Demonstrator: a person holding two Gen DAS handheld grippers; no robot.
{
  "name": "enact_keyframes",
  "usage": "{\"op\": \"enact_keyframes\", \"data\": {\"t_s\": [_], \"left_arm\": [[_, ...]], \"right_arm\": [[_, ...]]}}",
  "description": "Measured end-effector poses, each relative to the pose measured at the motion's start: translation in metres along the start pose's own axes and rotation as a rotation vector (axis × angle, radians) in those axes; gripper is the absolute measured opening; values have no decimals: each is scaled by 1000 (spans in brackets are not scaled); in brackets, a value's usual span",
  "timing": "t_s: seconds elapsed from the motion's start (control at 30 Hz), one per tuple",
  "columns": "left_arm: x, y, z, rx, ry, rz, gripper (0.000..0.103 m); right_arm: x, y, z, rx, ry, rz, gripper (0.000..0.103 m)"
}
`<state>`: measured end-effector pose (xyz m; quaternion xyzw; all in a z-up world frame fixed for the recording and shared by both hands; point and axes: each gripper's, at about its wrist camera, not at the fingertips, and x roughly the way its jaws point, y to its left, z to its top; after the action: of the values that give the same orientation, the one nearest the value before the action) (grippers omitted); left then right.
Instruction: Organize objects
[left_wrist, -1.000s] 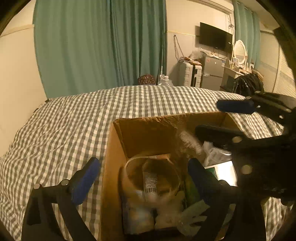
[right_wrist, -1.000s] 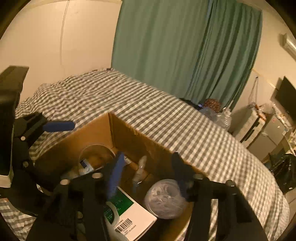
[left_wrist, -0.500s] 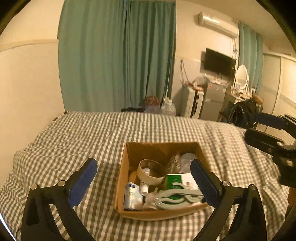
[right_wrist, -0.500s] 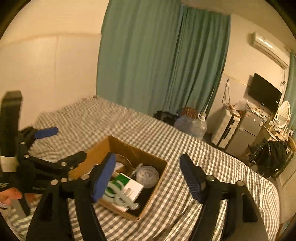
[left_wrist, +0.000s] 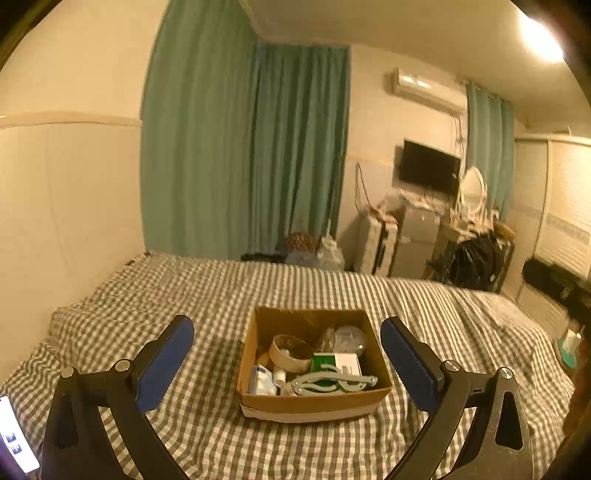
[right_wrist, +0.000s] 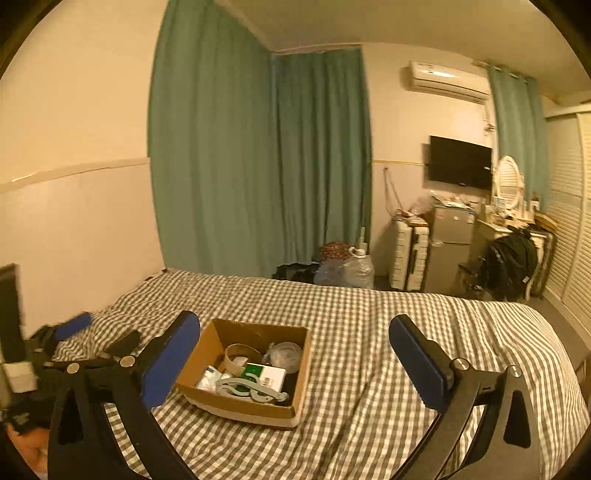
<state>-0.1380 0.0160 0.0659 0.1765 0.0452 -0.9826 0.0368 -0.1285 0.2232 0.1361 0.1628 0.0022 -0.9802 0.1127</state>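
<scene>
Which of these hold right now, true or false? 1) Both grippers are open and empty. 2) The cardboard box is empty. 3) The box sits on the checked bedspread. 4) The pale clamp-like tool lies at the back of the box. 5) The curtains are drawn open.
1) True: the left gripper and the right gripper are open, nothing between the fingers.
2) False: the cardboard box holds a tape roll, a green-and-white carton and other items.
3) True: it rests on the checked bedspread.
4) False: the pale clamp-like tool lies along the box's near side.
5) False: the green curtains hang closed.
</scene>
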Motion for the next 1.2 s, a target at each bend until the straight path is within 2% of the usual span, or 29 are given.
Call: {"op": "enact_keyframes", "data": {"t_s": [0.07,0.13,0.27,0.4,0.47,0.63,0.9,1.2], "left_arm": [[-8,3,-6,-11,-13,58,103],[-12,4,-18,-38,-29,74,103],[-10,3,-43,-14,-48,93,103],[-1,-6,-64,56,-9,95,103],[3,-8,-73,56,5,96,103],[6,-6,-85,11,47,65,103],[-5,-16,-81,63,33,66,103],[-3,-11,-84,44,52,63,103]], "right_arm": [[0,-3,-16,8,-14,-86,103],[-1,-4,-34,5,-13,-132,103],[11,-1,-67,-48,3,-140,103],[33,-3,-95,-76,55,-121,103],[40,-6,-103,-77,75,-126,103],[44,-5,-111,-57,95,-103,103],[35,0,-103,-38,95,-93,103],[35,0,-104,-40,102,-103,103]]}}
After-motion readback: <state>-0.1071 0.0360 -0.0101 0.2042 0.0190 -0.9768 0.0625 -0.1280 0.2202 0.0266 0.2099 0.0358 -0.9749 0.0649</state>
